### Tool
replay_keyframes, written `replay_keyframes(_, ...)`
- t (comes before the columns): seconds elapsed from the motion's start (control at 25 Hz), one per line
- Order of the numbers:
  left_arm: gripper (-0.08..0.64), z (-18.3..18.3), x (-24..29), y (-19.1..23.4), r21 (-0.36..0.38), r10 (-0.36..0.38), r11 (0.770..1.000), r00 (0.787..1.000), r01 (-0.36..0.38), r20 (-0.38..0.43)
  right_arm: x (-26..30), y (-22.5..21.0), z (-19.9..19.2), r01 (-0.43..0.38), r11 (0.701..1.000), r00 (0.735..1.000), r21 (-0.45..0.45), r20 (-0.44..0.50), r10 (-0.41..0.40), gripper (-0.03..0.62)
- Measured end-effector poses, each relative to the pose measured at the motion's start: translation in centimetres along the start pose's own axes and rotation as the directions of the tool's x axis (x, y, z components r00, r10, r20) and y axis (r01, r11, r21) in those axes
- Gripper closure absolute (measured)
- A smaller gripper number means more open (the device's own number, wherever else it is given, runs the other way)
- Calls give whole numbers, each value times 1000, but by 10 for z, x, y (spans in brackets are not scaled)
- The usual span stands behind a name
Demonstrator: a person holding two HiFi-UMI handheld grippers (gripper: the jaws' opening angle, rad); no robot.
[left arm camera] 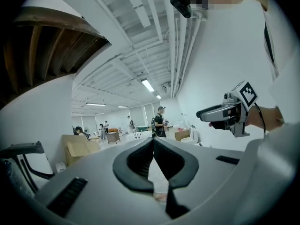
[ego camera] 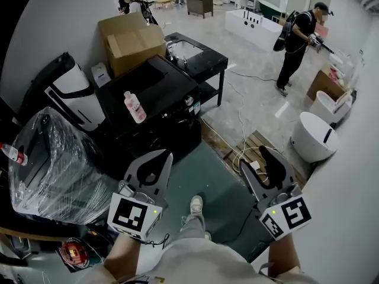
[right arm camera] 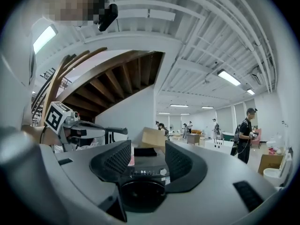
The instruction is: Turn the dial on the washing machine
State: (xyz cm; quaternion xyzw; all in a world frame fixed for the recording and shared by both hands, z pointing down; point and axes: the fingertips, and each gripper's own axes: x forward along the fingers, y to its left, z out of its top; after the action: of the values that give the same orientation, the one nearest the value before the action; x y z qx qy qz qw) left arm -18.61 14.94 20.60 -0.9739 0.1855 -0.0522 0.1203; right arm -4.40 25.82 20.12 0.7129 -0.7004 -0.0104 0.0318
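The black washing machine (ego camera: pixel 151 93) stands ahead and to the left, with a pink-capped bottle (ego camera: pixel 135 107) on its top. In the right gripper view its front (right arm camera: pixel 143 193) shows between my jaws, some way off, with a lit display and a small silver dial (right arm camera: pixel 162 172) on the panel. My right gripper (right arm camera: pixel 147 144) is open and holds nothing; in the head view it (ego camera: pixel 263 157) hovers over the floor right of the machine. My left gripper (ego camera: pixel 161 156) is shut and empty, its tips meeting in its own view (left arm camera: pixel 153 140).
A cardboard box (ego camera: pixel 130 40) and a black sink table (ego camera: pixel 198 58) stand behind the machine. A plastic-wrapped appliance (ego camera: pixel 53 164) is at the left. Cables (ego camera: pixel 240 152) lie on the floor, white toilets (ego camera: pixel 314 138) at the right. A person (ego camera: pixel 296 46) stands far off.
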Motion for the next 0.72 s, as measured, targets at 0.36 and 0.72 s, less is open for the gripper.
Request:
replay_keyframes(0.36,540,-32,78,67,-29,-9,1000,998,7,-56,115,-35,-23,-27,1000,993,1,-118,27,353)
replay_keyframes(0.72,540,-72,139,138,-98,-11,995,994,1,-106,222,-57,-40,-42,999,985,7,-164,43,348)
